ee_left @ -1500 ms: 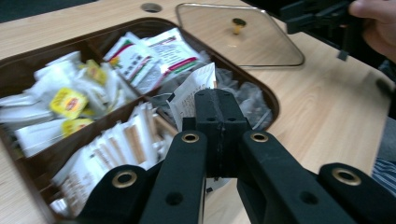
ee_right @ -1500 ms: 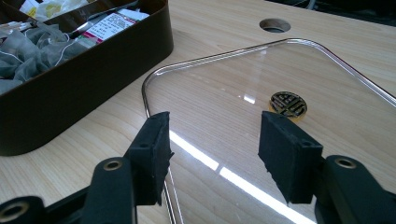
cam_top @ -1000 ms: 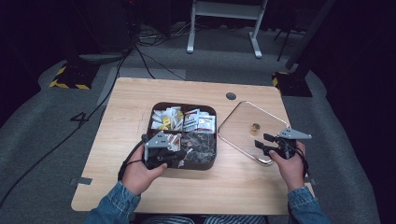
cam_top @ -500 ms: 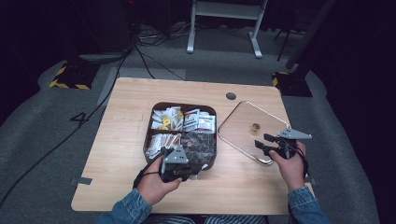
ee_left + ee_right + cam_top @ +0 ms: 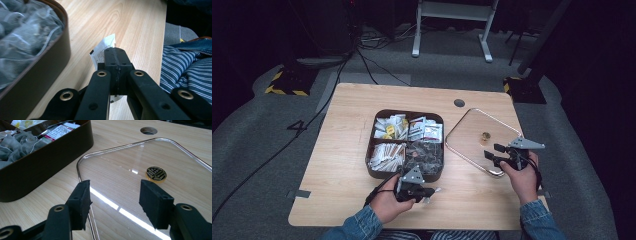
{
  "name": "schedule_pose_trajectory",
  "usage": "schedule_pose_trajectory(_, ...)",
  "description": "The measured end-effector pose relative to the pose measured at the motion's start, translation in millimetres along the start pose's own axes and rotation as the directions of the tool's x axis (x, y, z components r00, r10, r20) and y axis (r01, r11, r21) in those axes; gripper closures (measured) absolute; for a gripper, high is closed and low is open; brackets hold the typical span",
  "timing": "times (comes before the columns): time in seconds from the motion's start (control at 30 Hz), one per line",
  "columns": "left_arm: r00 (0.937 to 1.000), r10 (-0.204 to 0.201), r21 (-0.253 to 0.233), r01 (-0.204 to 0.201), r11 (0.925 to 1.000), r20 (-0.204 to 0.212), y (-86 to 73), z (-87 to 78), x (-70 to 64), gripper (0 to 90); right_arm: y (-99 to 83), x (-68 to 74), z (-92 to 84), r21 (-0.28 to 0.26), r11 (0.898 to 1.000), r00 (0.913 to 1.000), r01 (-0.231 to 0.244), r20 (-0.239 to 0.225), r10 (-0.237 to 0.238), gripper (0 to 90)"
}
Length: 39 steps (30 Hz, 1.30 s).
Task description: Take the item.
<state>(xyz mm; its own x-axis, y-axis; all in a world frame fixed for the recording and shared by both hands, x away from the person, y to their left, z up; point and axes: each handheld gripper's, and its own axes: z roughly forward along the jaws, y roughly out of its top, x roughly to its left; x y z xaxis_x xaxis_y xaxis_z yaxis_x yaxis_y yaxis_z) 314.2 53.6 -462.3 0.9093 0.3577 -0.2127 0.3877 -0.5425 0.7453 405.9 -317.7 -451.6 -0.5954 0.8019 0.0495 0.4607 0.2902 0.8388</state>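
A brown compartment box [image 5: 370, 150] holds white sachets, paper sticks and grey mesh bags [image 5: 22, 35]. Just in front of its near wall [image 5: 37, 75], low over the wooden table, my left gripper [image 5: 424, 191] is shut on a small white printed sachet [image 5: 102, 50], which sticks out past its tips [image 5: 115, 53]. To the right lies a clear lid [image 5: 464, 140] with a gold knob [image 5: 485, 135]. My right gripper [image 5: 491, 152] hovers at the lid's near edge [image 5: 85, 195], open [image 5: 113, 195], nothing between its pads; the knob [image 5: 156, 173] lies beyond them.
A round cable hole [image 5: 459, 103] sits in the table behind the lid. The table's front edge and the person's striped shirt [image 5: 185, 72] are close to the left gripper. Cables and a white stand frame [image 5: 452, 20] lie on the floor beyond the table.
My left gripper has come out of the box's near part and moved right and down to the table in front of it, carrying the sachet. The right gripper has stayed still.
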Motion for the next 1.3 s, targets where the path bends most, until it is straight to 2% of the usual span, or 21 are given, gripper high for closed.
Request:
schedule_pose_trajectory(0.23, 0.9995, 0.030, 0.041, -0.030, 0.9987, 0.008, 1.0, 15.7, -5.1, 90.0, -0.1, 0.4, 0.8, 0.000, 1.000, 1.0000, -0.001, -0.003, 0.001, 42.8)
schedule_pose_trajectory(0.5, 0.9986, 0.018, 0.045, -0.020, 0.9988, 0.049, -0.1, 21.9, -4.4, 89.3, -0.7, -0.7, 0.7, 0.000, 1.000, 1.0000, -0.005, -0.002, 0.005, 42.5)
schedule_pose_trajectory(0.57, 0.9980, 0.002, 0.048, -0.005, 0.9988, 0.063, -1.2, 25.8, -5.1, 85.0, -0.5, -0.3, 0.7, 0.000, 1.000, 1.0000, -0.005, -0.002, 0.005, 42.4)
schedule_pose_trajectory(0.7, 0.9984, -0.011, 0.040, 0.009, 0.9992, 0.056, -2.6, 29.7, -4.6, 68.1, -0.4, -0.3, 0.7, 0.000, 1.000, 1.0000, -0.007, -0.001, 0.007, 41.9)
schedule_pose_trajectory(0.83, 0.9984, -0.028, 0.019, 0.027, 0.9995, 0.050, -1.0, 25.4, -4.4, 60.9, -0.9, -1.5, 0.3, -0.001, 1.000, 0.9999, -0.012, -0.001, 0.012, 41.5)
schedule_pose_trajectory(1.0, 0.9994, -0.032, -0.014, 0.033, 0.9994, 0.015, 3.3, 13.9, -2.3, 54.8, -1.0, -1.6, 0.3, -0.001, 1.000, 0.9999, -0.014, 0.001, 0.014, 41.1)
schedule_pose_trajectory(1.13, 0.9988, -0.031, -0.053, 0.029, 0.9982, -0.039, 9.0, -0.8, -0.1, 47.6, -1.2, -1.2, 1.5, 0.001, 1.000, 0.9999, -0.015, 0.000, 0.015, 40.8)
schedule_pose_trajectory(1.3, 0.9905, -0.051, -0.098, 0.039, 0.9944, -0.128, 13.1, -22.1, 6.8, 44.0, -1.8, -1.3, 3.8, 0.007, 1.000, 0.9999, -0.015, -0.001, 0.015, 40.6)
